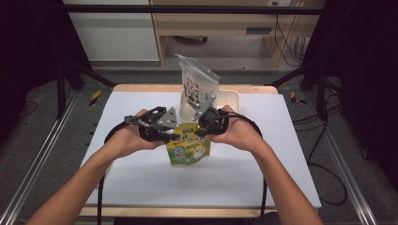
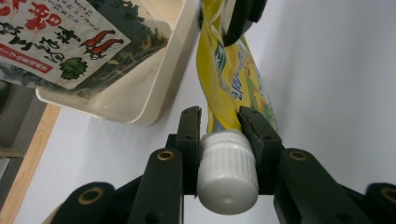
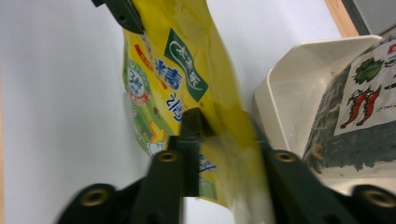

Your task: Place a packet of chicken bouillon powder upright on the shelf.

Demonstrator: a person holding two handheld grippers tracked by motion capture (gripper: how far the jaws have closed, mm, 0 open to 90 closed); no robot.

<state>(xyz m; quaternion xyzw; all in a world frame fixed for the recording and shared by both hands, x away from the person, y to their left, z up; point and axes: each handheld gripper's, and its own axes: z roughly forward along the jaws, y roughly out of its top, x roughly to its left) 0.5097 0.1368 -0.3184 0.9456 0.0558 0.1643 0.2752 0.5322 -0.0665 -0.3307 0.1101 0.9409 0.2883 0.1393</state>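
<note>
High view: both hands meet over the middle of the white table [image 1: 263,178], holding a yellow pouch [image 1: 188,149] between them, lifted clear of the sheet. The left gripper [image 1: 174,137] comes in from nine o'clock and the right gripper [image 1: 201,133] from three o'clock; they almost touch at the pouch's top edge. The pouch hangs toward six o'clock below them. At twelve o'clock, just beyond the grippers, a cream bin [image 1: 231,99] holds a clear bag [image 1: 197,86] standing upright.

Left gripper view: the left gripper [image 2: 219,125] is pressed together on the pouch's neck, right behind its white cap [image 2: 227,172], which points back at the camera. The pouch [image 2: 223,79] runs away toward twelve o'clock, so its long axis is in line with these jaws. The other gripper's jaw bites the pouch at the far end. The bin [image 2: 140,100] lies at ten o'clock with the bag [image 2: 60,39] in it.

Right gripper view: the right gripper [image 3: 219,122] pinches the pouch [image 3: 168,79] at its yellow side edge, jaws shut on the film. The bin [image 3: 280,98] sits at three o'clock, close by.

Judging from this, the cap sits squarely in the left jaws while the right only steadies the body; a twist about the pouch's long axis would fall to the left hand.
</note>
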